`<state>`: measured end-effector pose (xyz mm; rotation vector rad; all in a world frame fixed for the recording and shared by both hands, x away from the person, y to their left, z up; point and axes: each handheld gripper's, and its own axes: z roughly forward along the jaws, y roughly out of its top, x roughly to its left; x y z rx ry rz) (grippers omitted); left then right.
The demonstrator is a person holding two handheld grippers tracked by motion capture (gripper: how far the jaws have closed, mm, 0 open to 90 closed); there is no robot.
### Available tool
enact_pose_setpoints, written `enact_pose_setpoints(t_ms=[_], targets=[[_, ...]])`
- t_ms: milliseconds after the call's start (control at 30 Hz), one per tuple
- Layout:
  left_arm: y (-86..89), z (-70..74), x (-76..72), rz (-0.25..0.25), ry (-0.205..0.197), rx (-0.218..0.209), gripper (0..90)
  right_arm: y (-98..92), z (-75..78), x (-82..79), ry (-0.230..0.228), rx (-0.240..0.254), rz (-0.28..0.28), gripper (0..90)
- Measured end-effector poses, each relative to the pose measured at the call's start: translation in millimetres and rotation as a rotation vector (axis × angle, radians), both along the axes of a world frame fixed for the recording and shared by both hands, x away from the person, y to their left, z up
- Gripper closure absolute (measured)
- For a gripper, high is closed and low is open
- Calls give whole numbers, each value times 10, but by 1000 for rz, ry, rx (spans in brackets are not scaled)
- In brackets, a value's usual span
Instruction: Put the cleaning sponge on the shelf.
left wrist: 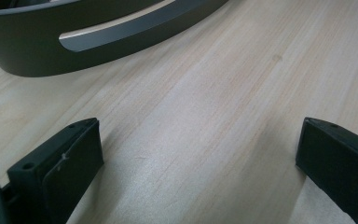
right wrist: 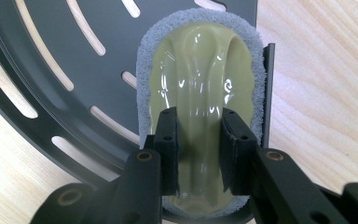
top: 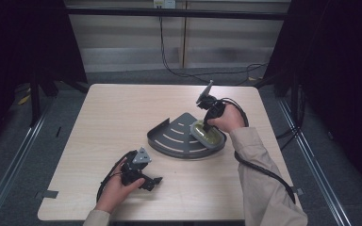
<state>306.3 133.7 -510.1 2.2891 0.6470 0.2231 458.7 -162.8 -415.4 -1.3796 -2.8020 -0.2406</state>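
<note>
Nearest the person's edge of the table [top: 103, 122], the left hand [top: 115, 188] holds the left gripper [top: 154, 180] low over the bare wood, lying almost flat and pointing toward the right side of the tabletop. Its jaws stand wide apart with nothing between them; in the left gripper view only light wood grain lies in the gap, and the curved dark wall of the tray [left wrist: 42, 51] with one long slot crosses the top of that view, near the jaws but apart from them. Farther in, about the middle of the table and a little to the right, sits that tray [top: 172, 136], a dark grey fan-shaped piece with a raised curved rim and slots cut through its floor. At its right end, against the straight side wall, lies the scrubber [top: 206, 134], an oval pad of grey sponge with a glossy olive-green grip on top. The right hand [top: 226, 120] brings the right gripper [top: 207, 128] down onto it from above and behind. In the right gripper view the jaws are drawn in narrow and clamp the raised ridge of the scrubber [right wrist: 200, 88], one pad on each flank of the ridge, while the sponge rests on the tray floor [right wrist: 51, 42]. Beyond the table's far edge a black cable [top: 169, 66] runs down the pale wall to the floor.
</note>
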Motion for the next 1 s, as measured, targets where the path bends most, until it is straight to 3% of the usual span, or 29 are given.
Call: enact_pose_setpoints(t_ms=[633,767,1000], targets=[[1,0,1,-3,1,-1,0,-18,-6,-4,-6,-2,-2,704],[-1,-1,1,-3,0,-2,0,-28,11,-12,-17,6,-5,671],[0,0,1,-2,1,-1,0,-53,50,-24,-31,1,-18,524]])
